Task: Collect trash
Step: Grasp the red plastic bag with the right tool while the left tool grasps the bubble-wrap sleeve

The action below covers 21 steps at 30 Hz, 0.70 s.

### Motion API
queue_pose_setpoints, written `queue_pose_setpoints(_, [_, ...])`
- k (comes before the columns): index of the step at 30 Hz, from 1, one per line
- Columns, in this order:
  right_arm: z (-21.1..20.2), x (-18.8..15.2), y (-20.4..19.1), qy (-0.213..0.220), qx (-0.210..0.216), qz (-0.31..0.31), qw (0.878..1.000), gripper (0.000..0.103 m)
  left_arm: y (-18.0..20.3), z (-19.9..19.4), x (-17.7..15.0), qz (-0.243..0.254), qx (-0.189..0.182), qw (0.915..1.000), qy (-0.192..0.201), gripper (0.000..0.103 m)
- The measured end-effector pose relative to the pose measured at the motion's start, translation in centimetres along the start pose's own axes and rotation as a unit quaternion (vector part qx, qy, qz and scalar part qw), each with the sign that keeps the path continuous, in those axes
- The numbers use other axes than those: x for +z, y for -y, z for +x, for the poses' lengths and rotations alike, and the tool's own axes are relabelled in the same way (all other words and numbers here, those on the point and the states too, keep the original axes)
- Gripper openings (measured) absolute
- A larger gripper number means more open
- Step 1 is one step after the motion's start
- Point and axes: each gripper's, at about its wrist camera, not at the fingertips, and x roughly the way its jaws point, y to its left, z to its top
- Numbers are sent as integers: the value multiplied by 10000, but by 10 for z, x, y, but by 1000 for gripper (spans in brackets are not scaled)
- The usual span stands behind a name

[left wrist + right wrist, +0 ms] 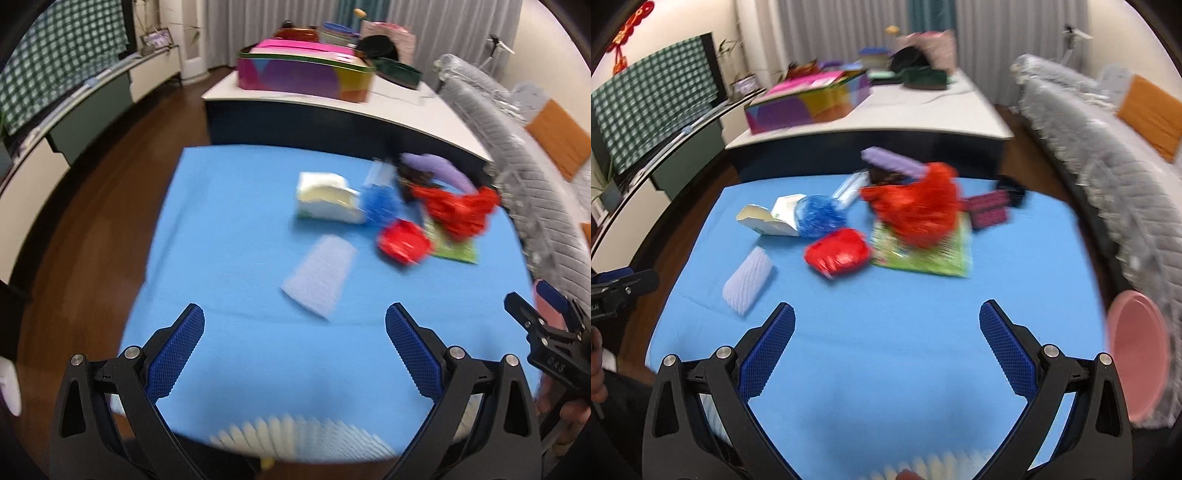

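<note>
Left gripper (pixel 294 319), right gripper (pixel 886 319) wide open, empty, hovering over blue worktop (pixel 229 229); trash pile (pixel 912 210) at 12 o'clock, likely awaiting pickup.

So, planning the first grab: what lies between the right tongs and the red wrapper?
Only bare blue cloth, seen from the right wrist: right tongs, red wrapper.

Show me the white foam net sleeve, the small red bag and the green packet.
white foam net sleeve (pixel 749 281), right wrist view, its middle.
small red bag (pixel 837 250), right wrist view, its top.
green packet (pixel 934 260), right wrist view, bare front part.
</note>
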Motion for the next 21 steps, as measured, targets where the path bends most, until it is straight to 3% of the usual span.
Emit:
queue_pose_setpoints(4, [55, 17, -16, -273, 125, 60, 9995, 98, -16, 30, 7, 156, 573, 9982, 63, 96])
queue_pose_setpoints(6, [78, 25, -26, -361, 145, 3, 9992, 98, -22, 49, 11, 213, 940, 9949, -304, 96])
queue_pose_setpoints(9, [111, 33, -42, -486, 84, -144, 9987, 98, -32, 59, 15, 89, 739, 9958, -534, 95])
queue_pose_setpoints(14, [147, 34, -53, -764, -17, -190, 9969, 90, -25, 58, 20, 297, 705, 9962, -412, 96])
queue_pose_setpoints(18, [156, 27, -58, -908, 191, -293, 9953, 74, -22, 60, 17, 362, 702, 9956, -498, 96])
queue_pose_setpoints(21, [143, 25, -61, -668, 101, -424, 9968, 72, -23, 63, 18, 328, 719, 9954, -541, 96])
